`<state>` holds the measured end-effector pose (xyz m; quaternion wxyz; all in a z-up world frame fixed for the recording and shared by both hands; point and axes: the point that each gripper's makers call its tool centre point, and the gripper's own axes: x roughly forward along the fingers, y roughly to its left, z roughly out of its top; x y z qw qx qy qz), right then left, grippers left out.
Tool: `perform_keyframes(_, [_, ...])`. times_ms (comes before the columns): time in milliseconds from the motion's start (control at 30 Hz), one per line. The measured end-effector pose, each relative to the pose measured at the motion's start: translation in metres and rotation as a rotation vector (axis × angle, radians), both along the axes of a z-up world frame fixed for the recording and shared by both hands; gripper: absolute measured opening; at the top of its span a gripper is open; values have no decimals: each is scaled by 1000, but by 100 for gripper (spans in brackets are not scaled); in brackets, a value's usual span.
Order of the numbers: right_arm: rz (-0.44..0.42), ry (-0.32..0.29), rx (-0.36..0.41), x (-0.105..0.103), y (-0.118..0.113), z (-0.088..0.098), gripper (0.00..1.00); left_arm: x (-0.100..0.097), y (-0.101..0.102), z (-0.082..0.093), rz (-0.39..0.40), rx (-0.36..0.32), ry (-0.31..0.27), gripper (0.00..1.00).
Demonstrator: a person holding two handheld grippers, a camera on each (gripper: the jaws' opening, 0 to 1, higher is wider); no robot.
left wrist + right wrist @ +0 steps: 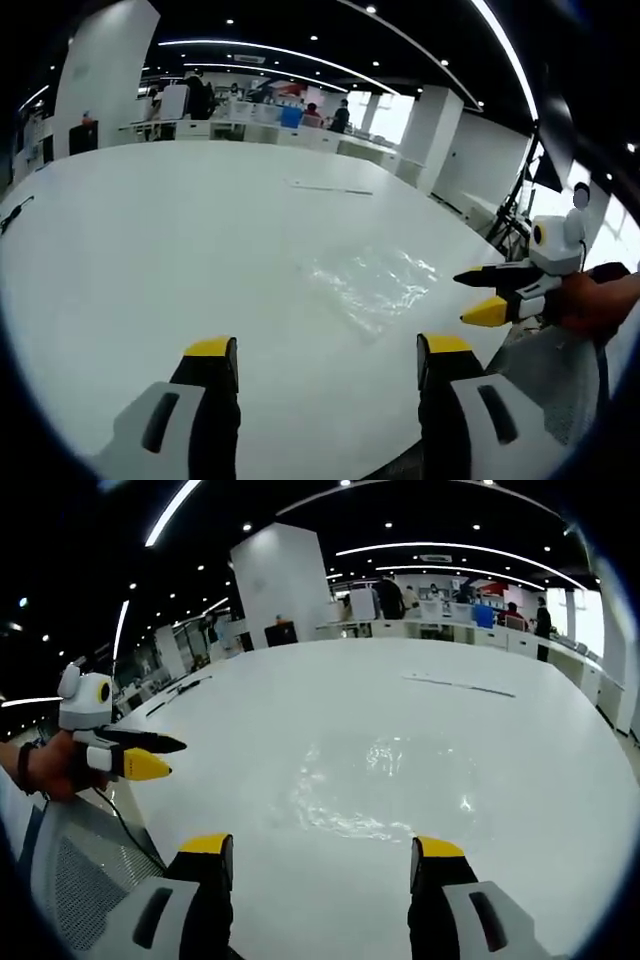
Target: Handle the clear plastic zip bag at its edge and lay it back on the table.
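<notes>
Clear zip bag flat on white table, both grippers off it.

Bag contents and any printing not discernible. Left gripper: jaws spread wide, nothing held, bag just ahead. Right gripper: jaws wide apart, empty, bag just beyond tips. Thin strip lies farther across the table. Desks and people far behind.

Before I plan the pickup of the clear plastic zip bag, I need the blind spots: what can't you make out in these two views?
- Clear plastic zip bag: its zip edge and outline are lost in glare on the white table, both views.
- Thin dark strip farther along the table: too small to identify.
- Mesh chair back: cut off by the right gripper view's edge.
</notes>
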<state>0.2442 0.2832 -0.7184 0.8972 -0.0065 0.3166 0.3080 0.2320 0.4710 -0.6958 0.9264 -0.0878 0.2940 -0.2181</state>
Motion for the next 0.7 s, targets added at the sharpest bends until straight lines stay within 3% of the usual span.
perform_keyframes(700, [111,24,-30,17,43,-14,67,0,1,0,5,-11,8,71])
